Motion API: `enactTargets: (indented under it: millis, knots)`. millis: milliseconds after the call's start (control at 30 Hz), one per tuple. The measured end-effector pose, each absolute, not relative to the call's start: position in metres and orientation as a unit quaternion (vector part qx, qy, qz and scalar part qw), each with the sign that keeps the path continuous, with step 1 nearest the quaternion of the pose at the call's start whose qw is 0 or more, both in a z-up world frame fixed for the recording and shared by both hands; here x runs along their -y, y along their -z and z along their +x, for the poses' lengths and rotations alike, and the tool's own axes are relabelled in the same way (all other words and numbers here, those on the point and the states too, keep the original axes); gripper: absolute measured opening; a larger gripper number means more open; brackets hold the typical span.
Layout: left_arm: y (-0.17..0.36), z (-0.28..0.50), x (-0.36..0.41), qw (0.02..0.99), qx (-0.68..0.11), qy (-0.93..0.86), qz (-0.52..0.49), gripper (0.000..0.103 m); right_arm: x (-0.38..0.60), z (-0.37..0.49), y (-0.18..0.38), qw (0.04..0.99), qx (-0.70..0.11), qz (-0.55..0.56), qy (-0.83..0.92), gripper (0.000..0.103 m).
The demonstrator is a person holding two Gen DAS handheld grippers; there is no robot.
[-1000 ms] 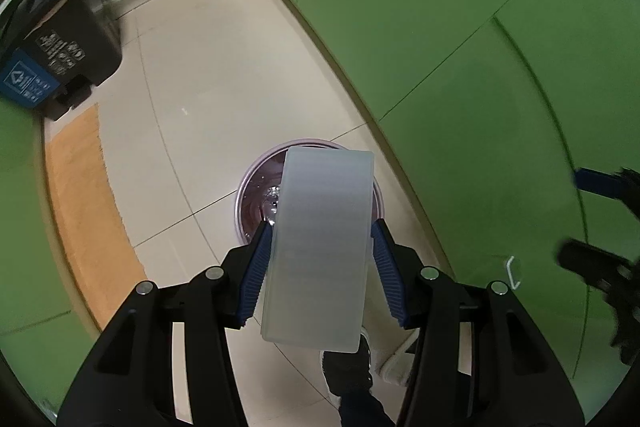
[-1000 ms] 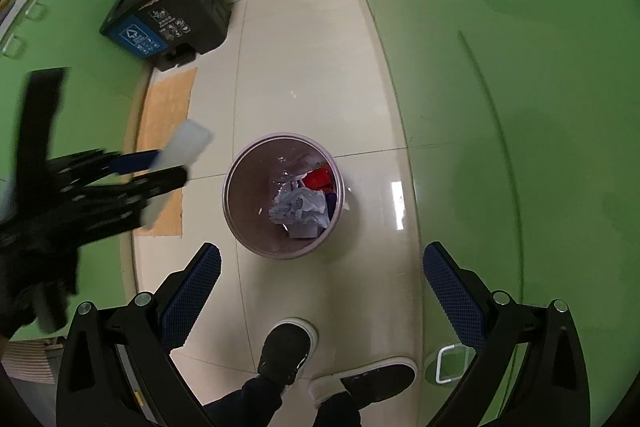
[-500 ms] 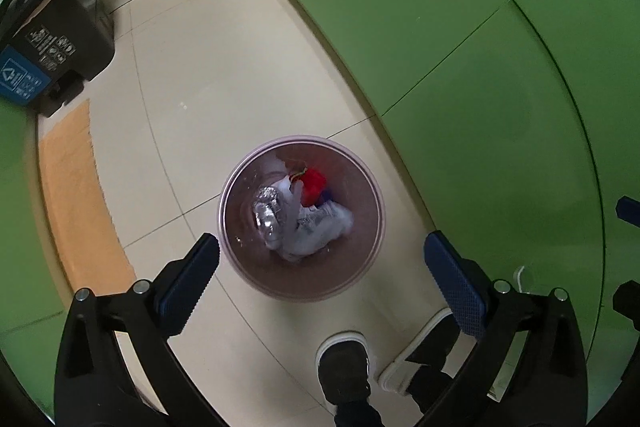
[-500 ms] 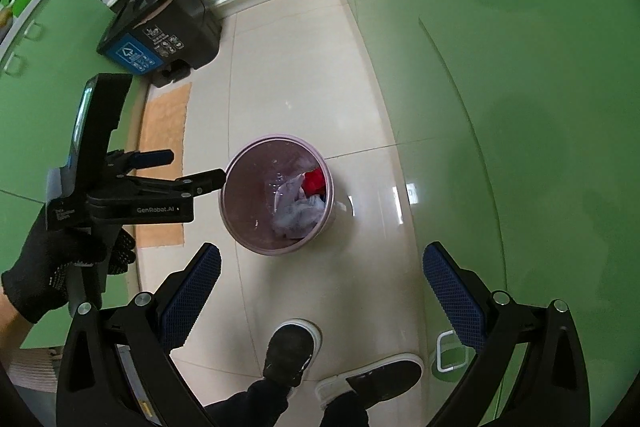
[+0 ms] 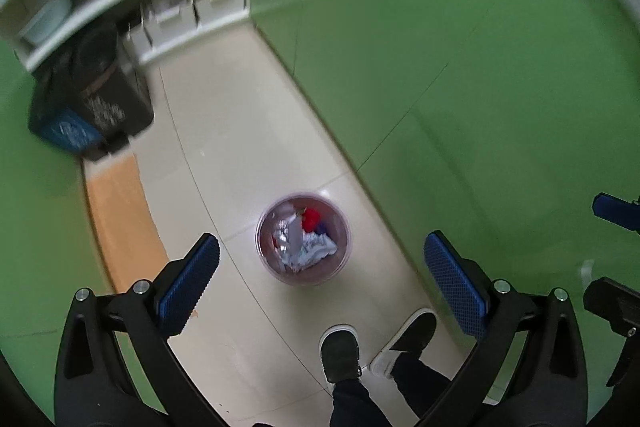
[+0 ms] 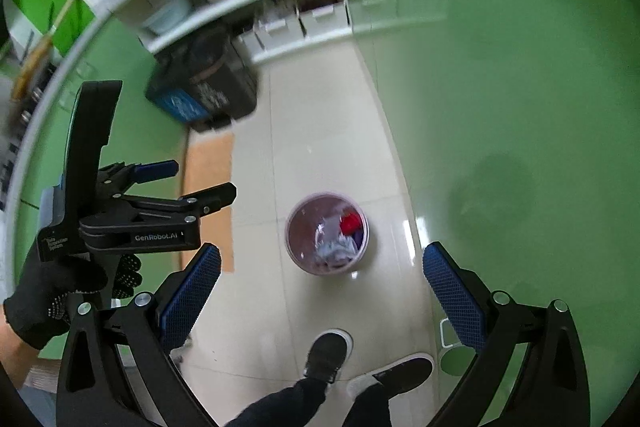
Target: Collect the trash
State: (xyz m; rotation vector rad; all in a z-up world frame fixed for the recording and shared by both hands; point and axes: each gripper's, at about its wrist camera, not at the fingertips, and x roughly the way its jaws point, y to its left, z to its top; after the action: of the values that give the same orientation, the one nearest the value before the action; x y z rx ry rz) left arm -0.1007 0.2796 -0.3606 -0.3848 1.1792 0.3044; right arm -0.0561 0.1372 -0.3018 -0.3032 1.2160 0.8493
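Observation:
A round pinkish trash bin stands on the tiled floor far below. It holds crumpled white paper, a red item and a pale translucent plastic cup. My left gripper hangs high above the bin, open and empty. In the right wrist view the same bin sits between the fingers of my right gripper, which is also open and empty. There the left gripper shows at the left, held by a black-gloved hand. The right gripper's fingers show at the right edge of the left wrist view.
A black bin with a blue label stands by white shelves with storage boxes at the back. An orange mat lies left of the trash bin. Green cabinet fronts line the right. The person's shoes stand just before the bin.
My left gripper opened and let go of the translucent cup, which now lies in the bin. Both grippers have risen, so the bin looks smaller and farther below.

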Motion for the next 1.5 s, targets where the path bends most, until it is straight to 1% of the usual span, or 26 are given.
enactTargets:
  millis: [167,300,467,633,867,1000,1167,1500]
  knots:
    - [0.26,-0.098,-0.262,0.833,-0.52,-0.117,-0.147,0.1,-0.108,-0.055,0.202,0.767,-0.514,-0.104,-0.369,0.097]
    - [0.188,-0.088,-0.243,0.857,-0.492,-0.093,-0.121,0.1,-0.068,-0.047,0.143,0.804,-0.481,-0.087,-0.338,0.097]
    - [0.126,-0.073,-0.213,0.878,-0.464,-0.059,-0.101,0.1,0.002,-0.033,0.092,0.845,-0.459,-0.052,-0.269,0.097]
    - [0.081,-0.056,-0.174,0.893,-0.444,-0.016,-0.07,0.1,0.059,-0.034,0.062,0.874,-0.441,-0.033,-0.202,0.097]
    - [0.04,-0.036,-0.121,0.902,-0.431,0.017,-0.01,0.1,0.134,-0.041,0.025,0.902,-0.415,-0.013,-0.118,0.097]
    - [0.024,-0.026,-0.093,0.906,-0.421,0.033,-0.005,0.1,0.164,-0.039,0.014,0.905,-0.416,-0.016,-0.089,0.097]
    - [0.018,-0.017,-0.065,0.909,-0.415,0.04,-0.003,0.1,0.19,-0.034,0.011,0.902,-0.423,-0.023,-0.083,0.097]
    - [0.01,0.006,-0.022,0.907,-0.419,0.045,0.006,0.1,0.219,-0.018,-0.003,0.906,-0.412,-0.037,-0.087,0.097]
